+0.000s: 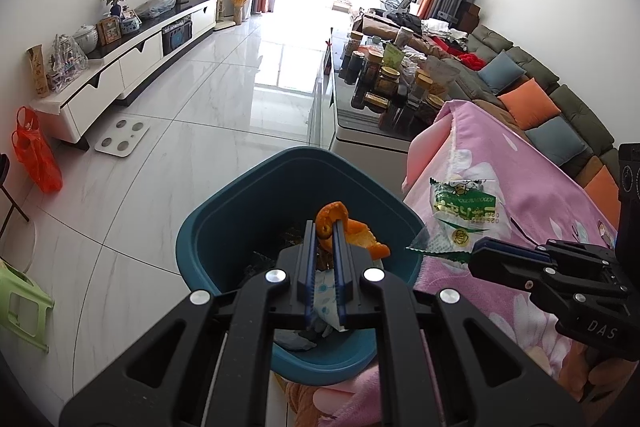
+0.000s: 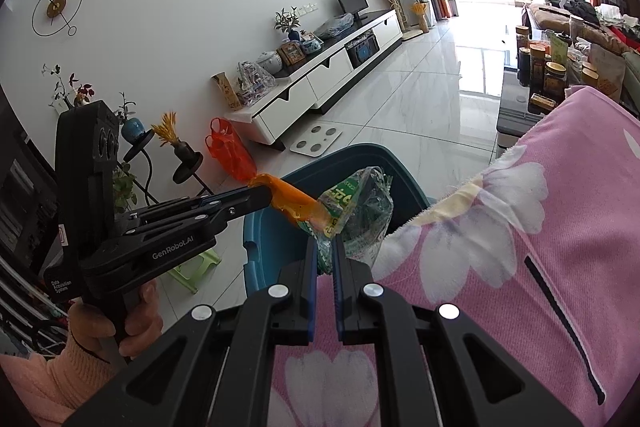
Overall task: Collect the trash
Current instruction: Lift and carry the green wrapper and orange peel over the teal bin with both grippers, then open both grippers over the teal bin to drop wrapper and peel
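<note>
My left gripper (image 1: 325, 227) is shut on an orange peel (image 1: 352, 229), held above the open blue bin (image 1: 224, 227), which has paper scraps inside. In the right wrist view the same left gripper (image 2: 266, 197) comes in from the left with the orange peel (image 2: 294, 203) over the blue bin (image 2: 256, 247). My right gripper (image 2: 324, 247) is shut on a clear green-printed wrapper (image 2: 356, 211), held at the bin's right rim. From the left wrist view the right gripper (image 1: 476, 253) pinches the wrapper (image 1: 464, 211) by its lower corner, over the pink cloth's edge.
A pink flowered cloth (image 1: 532, 187) covers the surface right of the bin. Behind it stands a low table crowded with jars (image 1: 384, 79), then a sofa with cushions (image 1: 532, 99). A white scale (image 1: 122, 137), an orange bag (image 1: 36, 155) and a green stool (image 1: 20, 303) are on the tiled floor.
</note>
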Demonstrator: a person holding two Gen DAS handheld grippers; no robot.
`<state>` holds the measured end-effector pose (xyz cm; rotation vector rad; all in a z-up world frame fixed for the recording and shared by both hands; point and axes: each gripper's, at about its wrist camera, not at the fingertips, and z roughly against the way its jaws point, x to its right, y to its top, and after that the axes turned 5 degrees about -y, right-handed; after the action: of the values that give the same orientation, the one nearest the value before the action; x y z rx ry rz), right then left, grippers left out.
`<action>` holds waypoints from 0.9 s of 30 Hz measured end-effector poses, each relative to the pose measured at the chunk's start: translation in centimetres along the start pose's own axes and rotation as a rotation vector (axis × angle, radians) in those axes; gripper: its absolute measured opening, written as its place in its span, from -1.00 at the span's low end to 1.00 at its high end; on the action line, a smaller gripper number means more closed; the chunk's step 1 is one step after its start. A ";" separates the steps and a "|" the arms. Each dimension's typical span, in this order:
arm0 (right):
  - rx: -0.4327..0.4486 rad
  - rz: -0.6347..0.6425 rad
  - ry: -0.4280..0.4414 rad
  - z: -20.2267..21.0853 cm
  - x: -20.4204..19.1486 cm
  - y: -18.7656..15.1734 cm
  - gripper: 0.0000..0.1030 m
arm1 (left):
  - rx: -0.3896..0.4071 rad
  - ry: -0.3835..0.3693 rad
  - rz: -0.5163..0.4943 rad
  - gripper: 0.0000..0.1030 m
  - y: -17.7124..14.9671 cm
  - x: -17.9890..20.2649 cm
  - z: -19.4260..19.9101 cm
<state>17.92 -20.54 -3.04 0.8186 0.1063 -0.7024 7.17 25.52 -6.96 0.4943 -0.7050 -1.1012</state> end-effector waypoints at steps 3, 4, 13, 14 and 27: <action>-0.016 0.005 0.001 -0.7 -0.1 0.3 -0.86 | -0.009 0.008 0.003 -0.84 -0.1 -0.2 -0.5; -0.024 0.005 0.003 -1.0 -0.2 0.4 -0.85 | -0.013 0.011 0.004 -0.84 -0.1 -0.3 -0.7; -0.098 0.008 -0.010 -4.4 -0.7 1.4 -0.81 | -0.068 0.037 0.012 -0.80 -0.2 -0.9 -3.5; -0.110 0.007 -0.014 -4.8 -0.7 1.5 -0.76 | -0.072 0.035 0.013 -0.79 -0.3 -0.9 -3.8; -0.141 -0.023 -0.032 -6.1 -0.2 1.7 -0.51 | -0.073 0.032 0.036 -0.43 -0.4 -2.2 -5.3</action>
<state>19.87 -15.32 -6.14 0.6714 0.1351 -0.7214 10.15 27.51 -11.51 0.4348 -0.6413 -1.0787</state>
